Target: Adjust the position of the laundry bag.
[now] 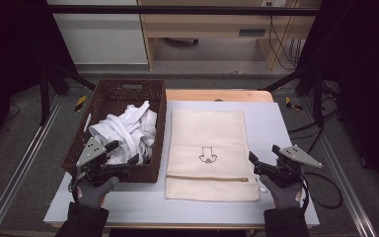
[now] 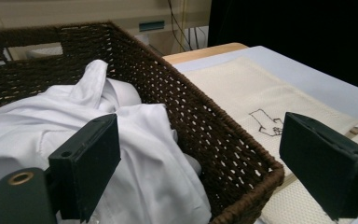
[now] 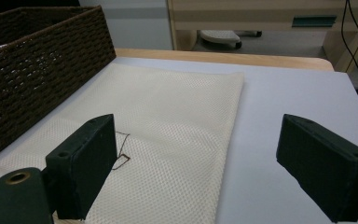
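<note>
Gloved in grey, the person's left hand (image 1: 94, 190) holds the left gripper (image 1: 124, 153) low over the near right corner of a dark brown wicker basket (image 1: 109, 94), its black jaws spread wide with nothing between them. Aimed away from the person and slightly toward the middle of the table, the gripper hangs level with the basket's rim; in the left gripper view one jaw stands over the crumpled white cloth (image 2: 135, 154) inside the basket (image 2: 205, 121), the other over the mesh bag (image 2: 242, 88) just outside its wall. The white cloth (image 1: 128, 129) lies heaped directly ahead of this gripper, filling the near half of the basket.

Right of the basket and touching its side, a cream mesh laundry bag (image 1: 209, 133) lies flat on the pale blue-grey tabletop (image 1: 276, 123). Its long axis runs away from the person, with the zipper (image 1: 207, 178) across the near short end and a small black line drawing facing up.

At the bag's near right corner, the right hand (image 1: 284, 193), also gloved, holds the right gripper (image 1: 262, 159) just above the table, angled forward and inward toward the bag. Its jaws are likewise parted wide and grip nothing; in the right gripper view the mesh bag (image 3: 168, 121) stretches ahead under the left jaw, with bare tabletop (image 3: 298, 93) under the other.
</note>
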Demonstrator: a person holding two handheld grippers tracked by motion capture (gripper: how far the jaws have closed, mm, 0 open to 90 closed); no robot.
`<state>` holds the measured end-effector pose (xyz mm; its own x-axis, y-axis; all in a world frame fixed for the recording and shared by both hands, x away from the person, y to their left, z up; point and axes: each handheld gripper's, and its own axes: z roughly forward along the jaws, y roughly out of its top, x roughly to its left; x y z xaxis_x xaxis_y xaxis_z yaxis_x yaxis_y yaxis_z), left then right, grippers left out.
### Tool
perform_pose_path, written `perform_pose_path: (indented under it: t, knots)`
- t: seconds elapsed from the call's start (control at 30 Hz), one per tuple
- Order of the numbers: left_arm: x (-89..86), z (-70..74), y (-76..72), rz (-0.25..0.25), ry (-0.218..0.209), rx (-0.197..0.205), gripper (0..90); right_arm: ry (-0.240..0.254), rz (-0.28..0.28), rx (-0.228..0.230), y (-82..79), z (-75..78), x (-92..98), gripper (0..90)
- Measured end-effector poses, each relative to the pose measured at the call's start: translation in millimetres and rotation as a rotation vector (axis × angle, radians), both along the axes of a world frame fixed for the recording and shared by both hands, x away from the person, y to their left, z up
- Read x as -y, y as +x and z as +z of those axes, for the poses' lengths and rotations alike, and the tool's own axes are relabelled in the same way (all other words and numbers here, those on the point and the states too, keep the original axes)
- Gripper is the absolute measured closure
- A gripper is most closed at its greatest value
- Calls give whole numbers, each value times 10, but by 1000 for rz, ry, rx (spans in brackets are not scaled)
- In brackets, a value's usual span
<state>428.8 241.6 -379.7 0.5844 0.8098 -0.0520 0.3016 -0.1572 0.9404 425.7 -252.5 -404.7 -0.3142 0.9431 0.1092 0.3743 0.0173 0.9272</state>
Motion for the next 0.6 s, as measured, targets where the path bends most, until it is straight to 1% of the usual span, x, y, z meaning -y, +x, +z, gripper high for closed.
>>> perform_pose_path:
  t: [0.1, 0.2, 0.33, 0.47, 0.53, 0.6]
  knots:
    - [23, 12, -6, -3, -3, 6, 115, -2, 1, -2, 8, -10, -20, 123]
    - [36, 5, -1, -6, -2, 4, 121, -3, 3, -14, 17, -35, -48, 127]
    - [72, -10, 4, -5, 10, -1, 126, -10, 8, -23, 31, -50, -67, 131]
    - [116, -8, -9, -11, 13, -2, 143, -21, 20, -27, 38, -60, -104, 143]
    - [132, -8, -11, -10, 12, -3, 145, -18, 20, -30, 40, -62, -115, 145]
    - [165, -5, -21, -15, 23, -2, 157, -24, 25, -36, 51, -78, -140, 158]
